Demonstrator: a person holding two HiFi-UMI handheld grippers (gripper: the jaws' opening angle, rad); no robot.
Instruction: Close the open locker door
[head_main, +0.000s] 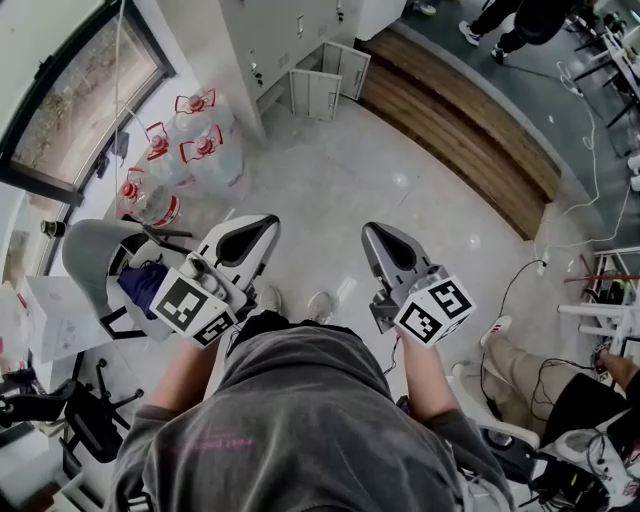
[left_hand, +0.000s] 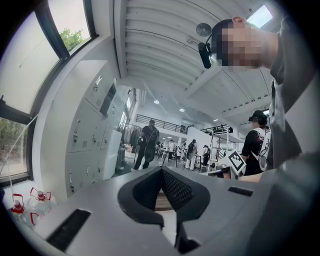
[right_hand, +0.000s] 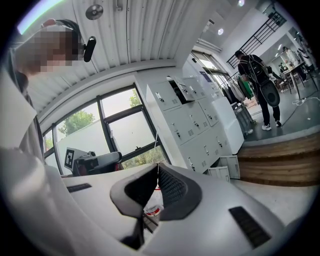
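Observation:
The grey locker bank (head_main: 290, 35) stands far ahead at the top of the head view. Two low locker doors (head_main: 325, 85) hang open near the floor. In the right gripper view the same lockers (right_hand: 195, 125) show the low open doors (right_hand: 224, 172) and one open upper compartment (right_hand: 179, 90). The left gripper view shows the lockers (left_hand: 92, 145) side-on. My left gripper (head_main: 268, 222) and right gripper (head_main: 372, 232) are held at waist height, well short of the lockers. Both are shut with nothing between the jaws, as the left gripper (left_hand: 161, 169) and right gripper (right_hand: 158, 166) tips meet.
Several water jugs (head_main: 185, 140) stand by the window at left. A wooden step (head_main: 460, 130) runs diagonally at right. A grey chair (head_main: 95, 260) is close on my left. A seated person's leg (head_main: 520, 365) and cables lie at right. People (left_hand: 147, 145) walk in the distance.

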